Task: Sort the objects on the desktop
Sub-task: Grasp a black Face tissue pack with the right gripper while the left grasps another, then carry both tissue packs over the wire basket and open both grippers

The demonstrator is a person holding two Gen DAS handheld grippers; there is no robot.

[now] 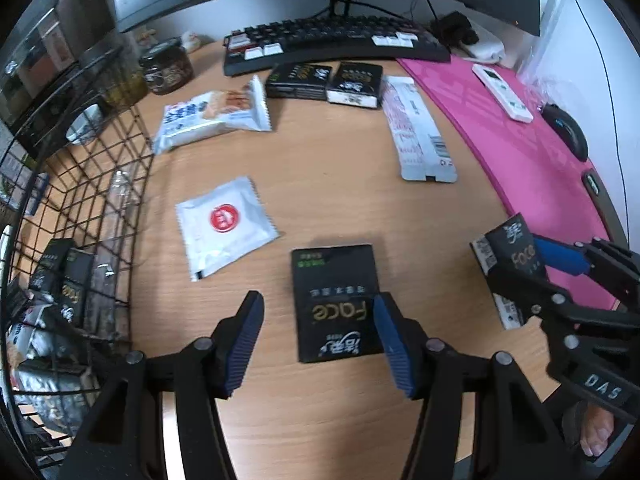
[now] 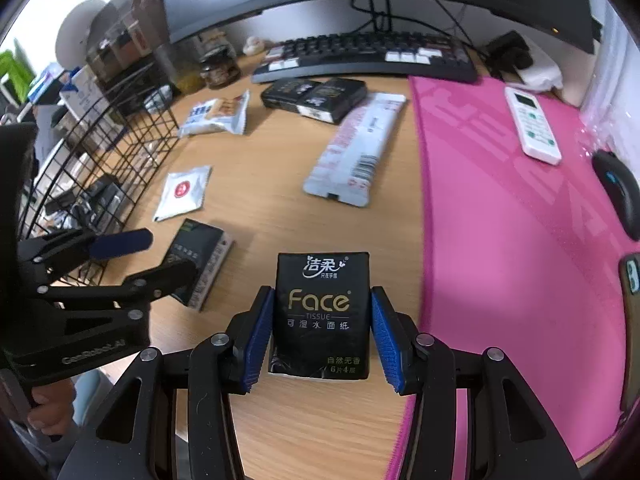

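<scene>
Our right tool [image 2: 320,334] grips a black Face tissue pack [image 2: 320,312]; our left tool [image 1: 320,344] gapes over another black pack [image 1: 336,300]; the black wire basket [image 1: 120,216] holds more packs

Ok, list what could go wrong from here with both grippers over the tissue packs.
1. The left gripper is open over the black Face tissue pack lying on the desk; the pack sits off toward one pad, so closing may push it aside.
2. The right gripper grips its tissue pack only by the sides; the soft pack could slip on the way to the wire basket.
</scene>
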